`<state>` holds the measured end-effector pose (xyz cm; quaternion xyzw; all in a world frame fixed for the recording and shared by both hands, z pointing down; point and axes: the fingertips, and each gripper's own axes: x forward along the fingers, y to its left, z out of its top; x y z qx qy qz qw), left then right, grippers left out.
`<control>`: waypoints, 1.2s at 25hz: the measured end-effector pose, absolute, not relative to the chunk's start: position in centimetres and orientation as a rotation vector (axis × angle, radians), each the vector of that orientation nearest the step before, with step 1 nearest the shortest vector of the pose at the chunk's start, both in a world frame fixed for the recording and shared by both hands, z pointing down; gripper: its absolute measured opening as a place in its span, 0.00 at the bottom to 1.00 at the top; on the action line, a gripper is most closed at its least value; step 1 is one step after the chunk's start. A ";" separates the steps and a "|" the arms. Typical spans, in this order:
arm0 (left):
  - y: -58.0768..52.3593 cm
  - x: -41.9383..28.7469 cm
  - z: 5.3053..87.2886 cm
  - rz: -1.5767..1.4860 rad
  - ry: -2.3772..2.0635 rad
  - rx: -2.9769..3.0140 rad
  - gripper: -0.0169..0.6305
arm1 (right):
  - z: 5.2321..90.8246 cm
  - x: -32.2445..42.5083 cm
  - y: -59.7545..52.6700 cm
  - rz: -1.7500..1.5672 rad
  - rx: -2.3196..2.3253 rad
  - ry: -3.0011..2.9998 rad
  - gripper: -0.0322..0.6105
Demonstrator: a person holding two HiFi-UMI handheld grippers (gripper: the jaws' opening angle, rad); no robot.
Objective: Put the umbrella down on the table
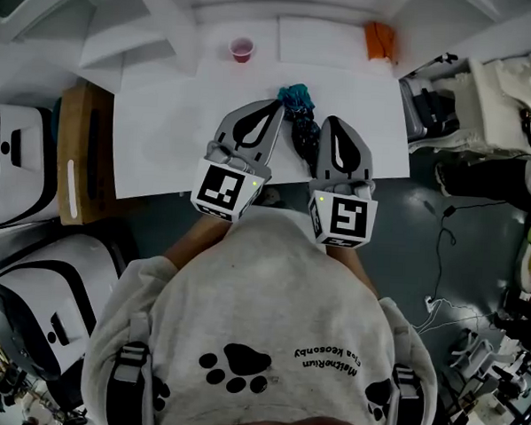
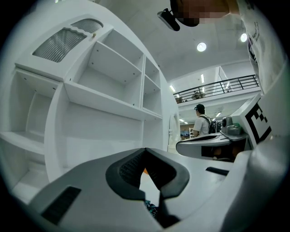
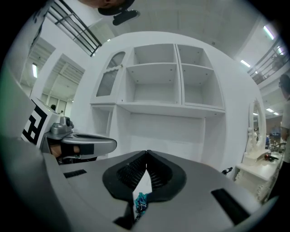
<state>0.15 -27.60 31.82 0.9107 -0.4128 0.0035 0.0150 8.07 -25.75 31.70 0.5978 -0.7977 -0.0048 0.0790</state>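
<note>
Left tongs point(image 1: 273, 105), right tongs point(image 1: 330, 123): both pressed together, empty. Umbrella point(image 1: 300, 120) below, between them on table point(image 1: 163, 131); long axis parallel to tongs; neither clearly nearer.

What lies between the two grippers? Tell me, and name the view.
The folded umbrella lies on the white table, between the left gripper and the right gripper; the head view shows it.

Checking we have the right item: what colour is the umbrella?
The umbrella is teal-blue with a dark pattern, darker toward the near end; it shows clearest in the head view.
</note>
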 end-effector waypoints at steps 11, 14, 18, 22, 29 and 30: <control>-26.5 -0.9 31.0 0.015 -1.343 2.834 0.04 | 30.9 7.7 -25.2 -0.030 1.779 -2.430 0.10; -26.4 -0.8 30.8 -0.030 -1.359 2.841 0.04 | 31.1 7.4 -25.3 -0.038 1.765 -2.425 0.10; -26.2 -0.7 31.0 -0.014 -1.355 2.852 0.04 | 31.5 7.0 -25.1 -0.026 1.745 -2.435 0.10; -26.1 -0.5 30.6 -0.069 -1.362 2.866 0.04 | 31.8 7.2 -25.0 -0.023 1.737 -2.428 0.10; -26.0 -0.6 31.2 -0.015 -1.355 2.864 0.04 | 32.2 7.1 -24.9 -0.013 1.723 -2.426 0.10; -25.9 -0.6 31.2 -0.007 -1.351 2.866 0.04 | 32.2 7.2 -24.8 -0.014 1.721 -2.426 0.10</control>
